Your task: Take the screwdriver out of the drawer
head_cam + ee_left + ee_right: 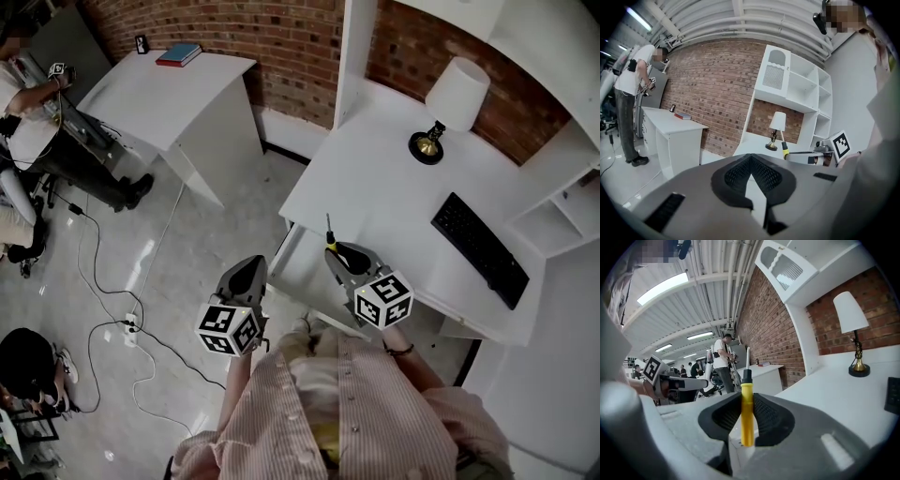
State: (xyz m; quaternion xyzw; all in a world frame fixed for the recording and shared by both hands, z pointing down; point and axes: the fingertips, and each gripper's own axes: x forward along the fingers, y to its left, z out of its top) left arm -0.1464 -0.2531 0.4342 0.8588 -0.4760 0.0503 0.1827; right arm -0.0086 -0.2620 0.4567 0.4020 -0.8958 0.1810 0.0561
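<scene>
Brick wall behind, a white table carrying a lamp and a keyboard, and below its near edge the drawer stands pulled out. From my console I see the right tool clamped on the screwdriver by its yellow handle, shaft pointing up. It looks lifted clear of the drawer, roughly level with the tabletop. The left tool hangs beside it, its pads meeting at the tips with nothing between them. I judge the taking-out essentially done. What may be left is setting the screwdriver down somewhere, and perhaps pushing the drawer shut.
</scene>
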